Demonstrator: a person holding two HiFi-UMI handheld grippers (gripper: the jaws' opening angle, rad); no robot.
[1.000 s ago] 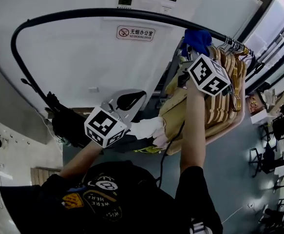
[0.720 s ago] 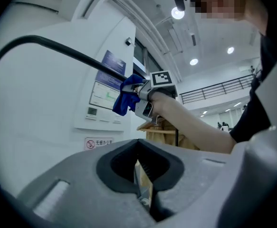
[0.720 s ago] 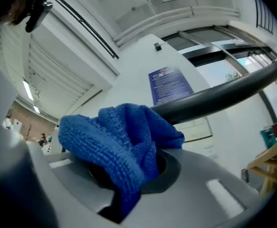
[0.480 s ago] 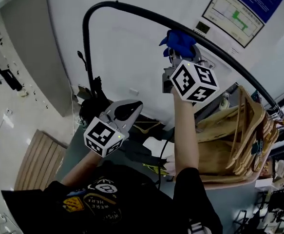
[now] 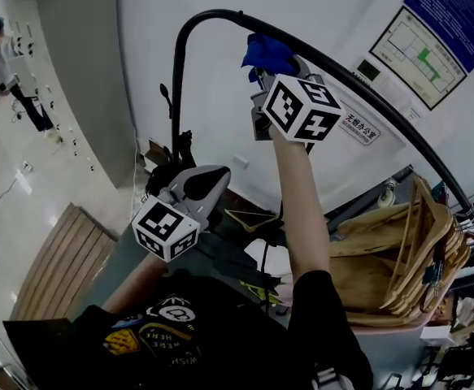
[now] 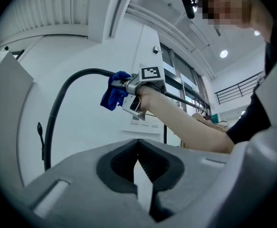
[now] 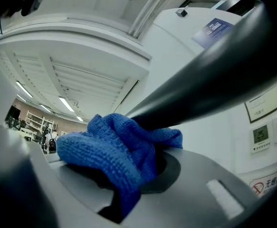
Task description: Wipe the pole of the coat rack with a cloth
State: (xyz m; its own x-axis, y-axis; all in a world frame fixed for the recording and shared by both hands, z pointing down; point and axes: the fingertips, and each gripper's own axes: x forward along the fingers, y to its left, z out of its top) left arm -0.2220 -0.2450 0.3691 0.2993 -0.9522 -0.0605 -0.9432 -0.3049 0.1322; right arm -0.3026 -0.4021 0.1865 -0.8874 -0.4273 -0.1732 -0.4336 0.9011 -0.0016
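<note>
The coat rack's black pole [image 5: 383, 108] curves up from the left and runs right toward the hangers. My right gripper [image 5: 263, 67] is raised to it near the bend, shut on a blue cloth [image 5: 267, 53] that presses against the pole. In the right gripper view the cloth [image 7: 114, 151] bunches between the jaws right under the pole [image 7: 214, 70]. My left gripper [image 5: 202, 184] hangs lower and to the left, shut with nothing in it. The left gripper view shows its jaws [image 6: 139, 148] together, with the cloth [image 6: 112, 96] and pole [image 6: 57, 113] beyond.
Several wooden hangers [image 5: 415, 242] crowd the pole's right end. Behind the rack is a white wall with posters [image 5: 419, 43] and a small sign [image 5: 358, 127]. A wooden slatted board [image 5: 62, 266] lies at lower left, and a person [image 5: 9, 71] stands far left.
My right gripper has slid the blue cloth left along the pole, away from the hangers toward the bend. The head view swung left. The left gripper stayed low and shut.
</note>
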